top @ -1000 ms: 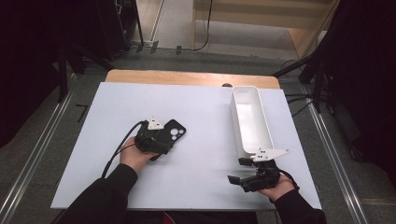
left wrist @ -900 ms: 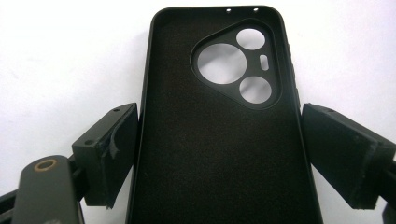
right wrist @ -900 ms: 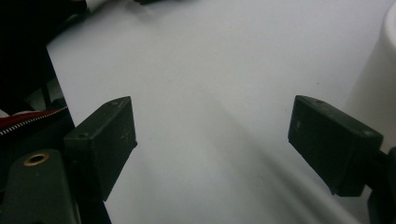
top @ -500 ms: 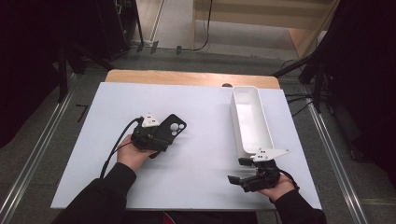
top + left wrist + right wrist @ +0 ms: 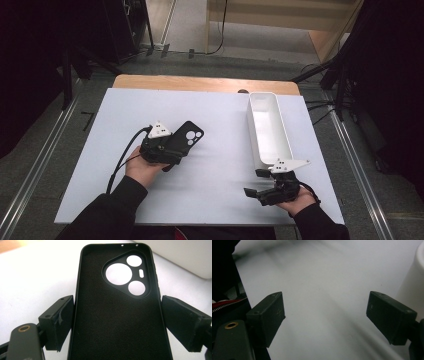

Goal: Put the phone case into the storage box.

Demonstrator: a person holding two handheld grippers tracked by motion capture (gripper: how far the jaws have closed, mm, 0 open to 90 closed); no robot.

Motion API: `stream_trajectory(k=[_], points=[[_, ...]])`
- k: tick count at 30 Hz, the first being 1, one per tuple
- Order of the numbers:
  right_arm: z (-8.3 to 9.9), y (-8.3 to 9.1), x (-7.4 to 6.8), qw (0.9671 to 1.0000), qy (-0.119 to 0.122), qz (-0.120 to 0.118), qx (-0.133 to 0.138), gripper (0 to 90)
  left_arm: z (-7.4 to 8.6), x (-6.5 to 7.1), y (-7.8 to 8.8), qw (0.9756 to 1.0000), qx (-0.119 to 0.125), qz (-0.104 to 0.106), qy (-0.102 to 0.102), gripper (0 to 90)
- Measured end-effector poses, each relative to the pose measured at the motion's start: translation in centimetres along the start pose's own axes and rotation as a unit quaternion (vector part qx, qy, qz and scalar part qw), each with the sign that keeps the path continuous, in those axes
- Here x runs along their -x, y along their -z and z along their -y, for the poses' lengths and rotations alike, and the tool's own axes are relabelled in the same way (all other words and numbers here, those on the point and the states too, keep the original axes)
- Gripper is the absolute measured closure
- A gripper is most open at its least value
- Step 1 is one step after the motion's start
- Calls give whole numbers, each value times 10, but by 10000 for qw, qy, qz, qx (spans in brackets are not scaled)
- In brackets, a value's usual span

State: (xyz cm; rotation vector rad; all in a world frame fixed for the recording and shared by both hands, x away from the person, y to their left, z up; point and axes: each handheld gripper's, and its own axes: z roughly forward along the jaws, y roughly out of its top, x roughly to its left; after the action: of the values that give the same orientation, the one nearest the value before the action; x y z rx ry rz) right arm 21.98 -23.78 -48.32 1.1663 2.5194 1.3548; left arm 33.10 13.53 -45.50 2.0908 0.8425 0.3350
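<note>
A black phone case (image 5: 188, 139) with a cut-out for the camera lenses sits between the jaws of my left gripper (image 5: 172, 150), left of the table's middle. In the left gripper view both pads (image 5: 61, 320) press on the long sides of the case (image 5: 115, 330), open side toward the camera, and it hangs a little above the white table top. My right gripper (image 5: 255, 183) rests low near the front right edge, pointing left. Its jaws stand wide apart over bare table (image 5: 325, 312), with nothing between them.
A long white bin (image 5: 251, 125) stands lengthwise at the right, just beyond the right gripper; its wall shows at the edge of both gripper views (image 5: 185, 255) (image 5: 415, 282). The white table top (image 5: 220, 115) ends in a wooden strip (image 5: 200, 84) at the back. Metal rails run along both sides.
My left gripper has risen a little with the phone case held in it, and the case's far end has tipped up. The right gripper has kept still.
</note>
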Motion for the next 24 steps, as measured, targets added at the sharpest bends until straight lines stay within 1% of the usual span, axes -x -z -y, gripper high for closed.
stream_trajectory(k=[1,3,7,8,11,15,16,17,19,24], points=[[0,0,0,10000,1,1,-8,134,-1,2,1,10000,57,-1,19,135],[0,0,0,10000,12,9,-4,135,-1,4,2,9999,95,44,43,135],[-1,0,-1,10000,29,36,9,134,-2,9,5,9996,193,118,164,135],[-1,0,-2,10000,20,12,15,134,-3,10,6,9994,220,152,222,135],[-1,0,-3,10000,24,-9,8,134,-3,13,6,9991,269,198,277,135],[-3,0,-3,10000,13,4,32,134,-2,16,7,9984,373,210,382,135],[-3,1,-4,10000,-30,-8,38,134,-1,17,7,9981,391,212,435,135],[-4,1,-4,10000,-18,-15,50,134,-1,17,7,9979,393,213,469,135],[-5,0,-6,10000,-51,-17,68,134,-1,18,7,9976,424,221,498,135],[-7,-2,-8,10000,-39,-71,59,134,0,21,7,9970,514,134,570,135]])
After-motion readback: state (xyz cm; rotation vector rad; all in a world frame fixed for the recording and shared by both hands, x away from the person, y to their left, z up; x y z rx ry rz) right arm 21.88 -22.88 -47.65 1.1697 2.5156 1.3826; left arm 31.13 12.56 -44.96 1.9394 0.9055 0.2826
